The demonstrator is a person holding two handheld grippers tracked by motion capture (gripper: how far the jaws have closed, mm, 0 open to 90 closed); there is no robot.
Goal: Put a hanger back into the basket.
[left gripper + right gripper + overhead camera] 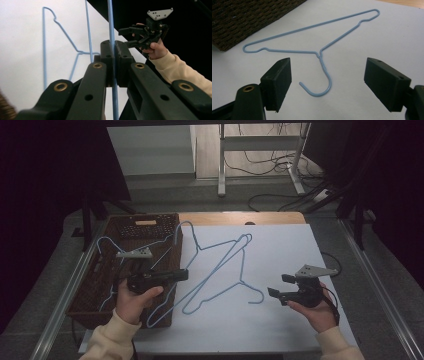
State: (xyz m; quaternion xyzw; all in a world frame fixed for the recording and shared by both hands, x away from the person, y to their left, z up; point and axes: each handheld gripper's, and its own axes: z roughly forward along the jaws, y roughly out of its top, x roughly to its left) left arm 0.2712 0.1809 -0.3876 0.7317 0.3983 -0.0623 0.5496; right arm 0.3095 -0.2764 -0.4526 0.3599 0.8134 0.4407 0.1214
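Note:
A blue wire hanger (240, 282) lies flat on the white tabletop (280, 250), its hook toward my right hand. In the right gripper view this hanger (321, 56) lies just ahead of my right gripper (329, 75), whose jaws stand wide apart with nothing between them. My right gripper (276, 286) hovers right of the hook. A second blue hanger (199, 249) leans from the basket's rim onto the tabletop. Over the basket's right edge, my left gripper (184, 274) is shut on its wire (110, 25), which runs straight up between the pads (107, 53).
A dark wicker basket (85, 295) stands at the table's left and holds more blue hanger wire (102, 240). Metal rails run along both sides of the table. Beyond the far edge are desk legs and cables on the floor.

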